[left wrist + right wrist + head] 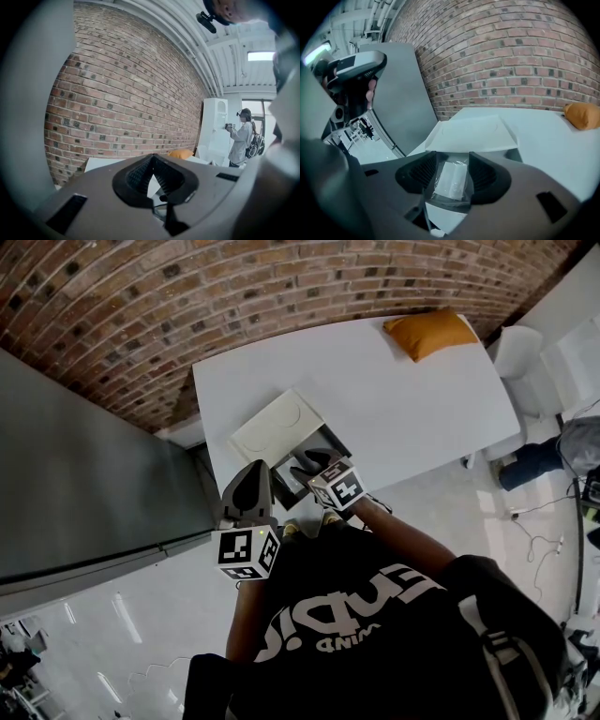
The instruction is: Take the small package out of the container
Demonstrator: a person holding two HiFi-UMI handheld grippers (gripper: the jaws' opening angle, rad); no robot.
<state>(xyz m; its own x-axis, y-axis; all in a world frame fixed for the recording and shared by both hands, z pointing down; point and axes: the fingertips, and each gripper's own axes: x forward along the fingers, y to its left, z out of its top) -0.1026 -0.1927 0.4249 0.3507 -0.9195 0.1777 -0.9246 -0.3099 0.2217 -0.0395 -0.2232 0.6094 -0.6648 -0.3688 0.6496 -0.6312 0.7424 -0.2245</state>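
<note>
The small package is showing as a flat white slab sealed in a clear, crinkled wrap that is catching the light along its folds. It is sitting between the pads of the right gripper, whose jaws are drawn in to a narrow gap, with the wrap reaching both pads. The gripper is poking into the open dark container at the near left corner of the white table. The container's white lid is lying flipped back just beyond it, toward the left edge. In the head view the gripper and its marker cube are covering the package entirely, so only the right gripper view is showing it. Even there the lower end of the wrap is running into a dark curved edge. I cannot tell whether the package is resting on the container's floor or hanging clear of it. The left gripper is hovering off the near left corner of the table, beside the container, with its jaws meeting at the tips and nothing between them. An orange cushion is lying at the far right corner of the table. A brick wall is running behind the table, and a grey panel is standing to its left. In the left gripper view a person is standing well apart in the background, too small to make out in detail.
</note>
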